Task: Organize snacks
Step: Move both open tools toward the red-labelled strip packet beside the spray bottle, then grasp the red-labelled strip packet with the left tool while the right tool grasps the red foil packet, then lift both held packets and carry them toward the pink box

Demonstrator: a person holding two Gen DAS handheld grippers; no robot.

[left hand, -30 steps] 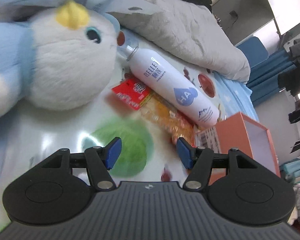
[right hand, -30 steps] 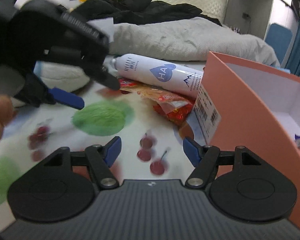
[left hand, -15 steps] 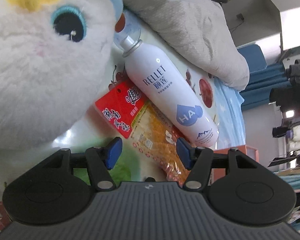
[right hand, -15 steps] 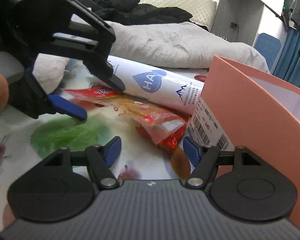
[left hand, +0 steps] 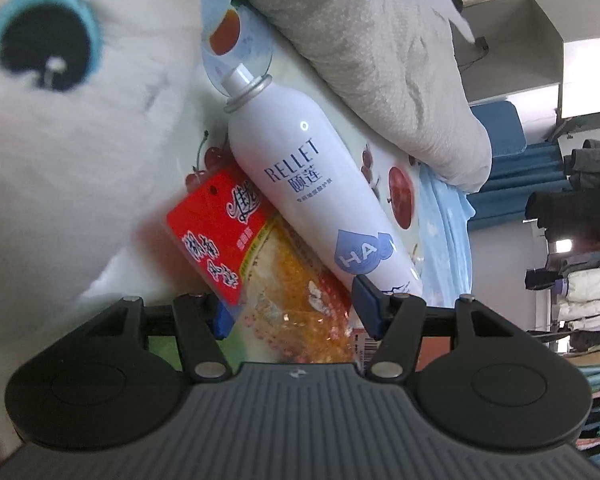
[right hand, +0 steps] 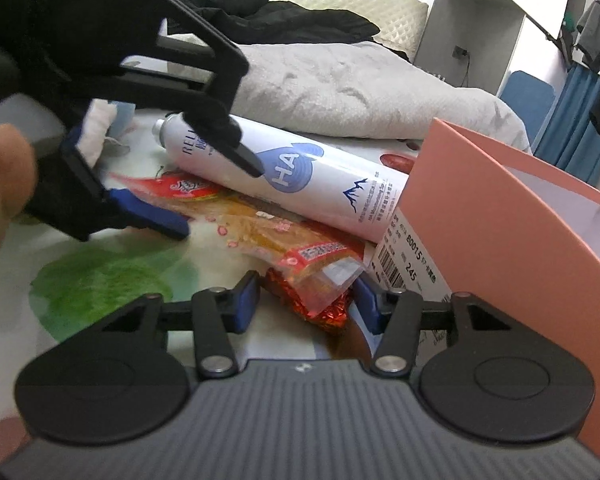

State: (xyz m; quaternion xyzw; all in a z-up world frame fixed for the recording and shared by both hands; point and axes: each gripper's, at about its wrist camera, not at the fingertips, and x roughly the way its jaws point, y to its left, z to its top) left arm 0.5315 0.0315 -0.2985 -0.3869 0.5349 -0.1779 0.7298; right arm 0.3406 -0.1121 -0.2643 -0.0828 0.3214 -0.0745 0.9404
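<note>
A clear snack packet (left hand: 284, 280) with orange contents and a red header lies on the fruit-print sheet, against a white spray bottle (left hand: 312, 196). My left gripper (left hand: 294, 312) is open and straddles the packet's header end. In the right wrist view this left gripper (right hand: 212, 196) has one finger over the bottle (right hand: 320, 188) and the blue one beside the packet (right hand: 284, 240). My right gripper (right hand: 306, 304) is closing, with the packet's other end and some crinkled red foil (right hand: 320, 312) between its pads. A firm press does not show.
A big white and blue plush toy (left hand: 80, 120) crowds the left of the packet. An open orange box (right hand: 500, 240) with a barcode label stands just right of the packet. A grey blanket (right hand: 340, 88) and dark clothes lie behind the bottle.
The left gripper has come forward and down onto the packet, close to the plush toy. The right gripper has advanced to the packet's end and its jaws have narrowed.
</note>
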